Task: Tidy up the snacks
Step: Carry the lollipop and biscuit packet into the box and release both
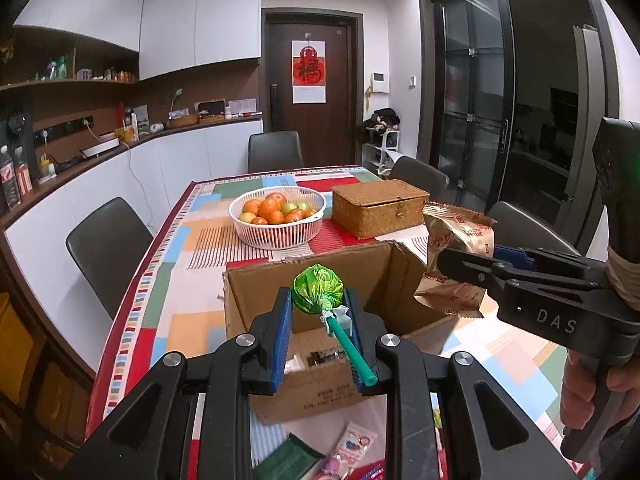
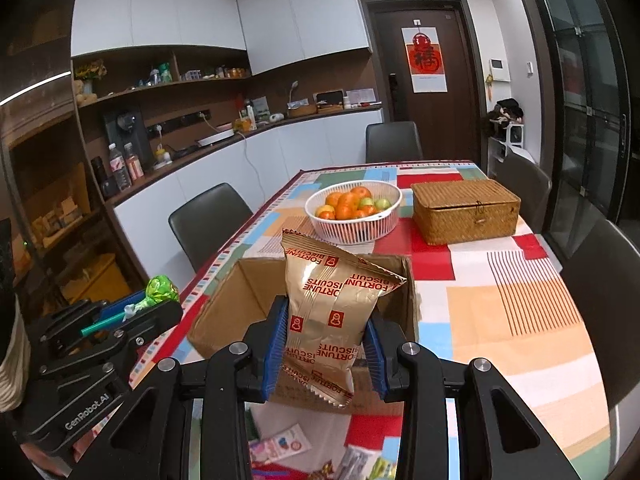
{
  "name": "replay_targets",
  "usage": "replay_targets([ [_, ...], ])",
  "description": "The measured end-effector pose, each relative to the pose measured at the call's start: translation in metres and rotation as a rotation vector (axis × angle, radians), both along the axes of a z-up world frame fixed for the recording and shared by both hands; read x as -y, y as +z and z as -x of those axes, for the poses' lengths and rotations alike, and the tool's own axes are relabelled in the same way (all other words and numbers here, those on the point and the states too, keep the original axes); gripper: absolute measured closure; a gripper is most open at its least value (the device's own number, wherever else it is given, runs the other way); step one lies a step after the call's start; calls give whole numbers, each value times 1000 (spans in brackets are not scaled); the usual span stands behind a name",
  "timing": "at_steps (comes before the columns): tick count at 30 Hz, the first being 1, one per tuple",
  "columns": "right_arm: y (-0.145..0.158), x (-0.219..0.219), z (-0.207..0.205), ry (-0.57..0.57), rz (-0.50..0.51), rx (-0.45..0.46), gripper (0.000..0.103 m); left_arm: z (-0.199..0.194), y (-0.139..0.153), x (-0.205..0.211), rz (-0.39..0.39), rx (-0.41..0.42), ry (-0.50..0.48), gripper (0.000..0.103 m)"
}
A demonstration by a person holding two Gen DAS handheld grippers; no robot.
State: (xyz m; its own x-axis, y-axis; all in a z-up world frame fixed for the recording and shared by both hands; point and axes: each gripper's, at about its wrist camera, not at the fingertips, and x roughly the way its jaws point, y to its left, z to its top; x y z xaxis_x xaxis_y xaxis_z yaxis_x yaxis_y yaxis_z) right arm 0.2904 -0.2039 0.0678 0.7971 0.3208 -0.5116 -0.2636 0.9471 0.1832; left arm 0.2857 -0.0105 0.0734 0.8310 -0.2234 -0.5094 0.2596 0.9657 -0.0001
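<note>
Left claw (image 1: 320, 320): angled downward, clamped on green lollipop (image 1: 317, 288), above near edge of open cardboard box (image 1: 256, 292). Right claw (image 2: 326, 344): angled downward, clamped on gold biscuit packet (image 2: 332, 312), above the same box on the worktop (image 2: 500, 280)

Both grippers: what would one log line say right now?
left gripper: shut on green-wrapped lollipop | right gripper: shut on gold biscuit packet | both above open cardboard box

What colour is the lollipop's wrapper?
Green, on the lollipop; clearest in the left wrist view.
</note>
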Motion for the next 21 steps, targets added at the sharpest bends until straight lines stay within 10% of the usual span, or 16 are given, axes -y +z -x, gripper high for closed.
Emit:
replay_targets([
  [13, -25, -9, -60, 3, 49, -78, 66, -65, -29, 1, 16, -123, 2, 76],
  [17, -31, -9, -69, -10, 52, -92, 54, -69, -34, 1, -33, -122, 54, 28],
  [21, -34, -3, -63, -73, 85, -81, 36, -50, -31, 0, -41, -107, 63, 27],
])
